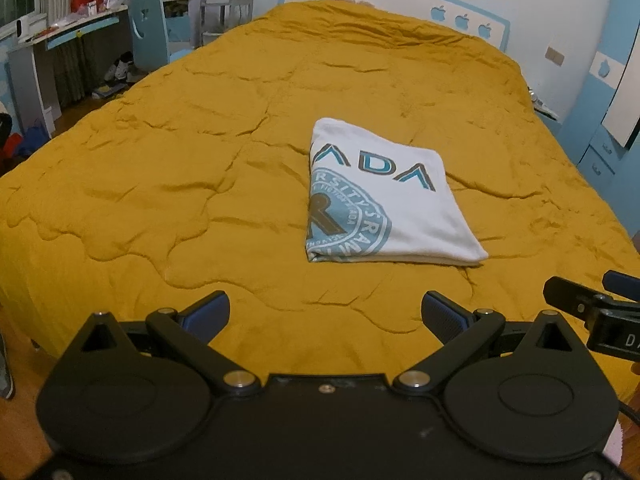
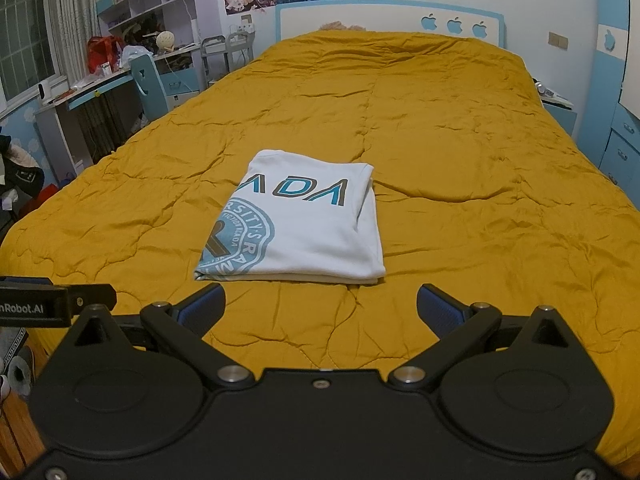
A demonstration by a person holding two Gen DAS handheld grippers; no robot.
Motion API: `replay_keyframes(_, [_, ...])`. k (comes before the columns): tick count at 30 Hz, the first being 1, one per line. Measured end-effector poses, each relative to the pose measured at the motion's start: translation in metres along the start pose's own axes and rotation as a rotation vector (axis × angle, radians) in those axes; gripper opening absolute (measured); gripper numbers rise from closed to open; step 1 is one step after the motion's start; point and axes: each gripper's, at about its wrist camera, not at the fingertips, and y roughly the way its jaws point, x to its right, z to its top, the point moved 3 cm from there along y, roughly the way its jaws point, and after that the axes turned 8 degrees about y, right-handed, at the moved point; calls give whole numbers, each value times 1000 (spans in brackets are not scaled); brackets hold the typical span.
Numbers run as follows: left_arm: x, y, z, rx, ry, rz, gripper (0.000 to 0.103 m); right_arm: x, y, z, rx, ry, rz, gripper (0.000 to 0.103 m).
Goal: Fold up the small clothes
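Note:
A white T-shirt with a teal round print and letters (image 1: 384,196) lies folded into a neat rectangle on the mustard quilt (image 1: 200,152) of the bed. It also shows in the right wrist view (image 2: 308,224). My left gripper (image 1: 326,314) is open and empty, held near the bed's front edge, short of the shirt. My right gripper (image 2: 320,308) is open and empty too, just in front of the shirt's near edge. The right gripper's tip shows at the right edge of the left wrist view (image 1: 592,308).
The quilt (image 2: 460,140) covers the whole bed up to a white and blue headboard (image 2: 384,20). A desk with a blue chair (image 2: 148,80) and clutter stands left of the bed. Blue drawers (image 2: 620,148) stand on the right.

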Motion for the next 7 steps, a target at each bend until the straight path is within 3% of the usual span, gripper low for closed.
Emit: replay_keyframes(7, [-2, 0, 0, 16, 1, 24, 103, 0, 1, -1, -2, -2, -1, 103])
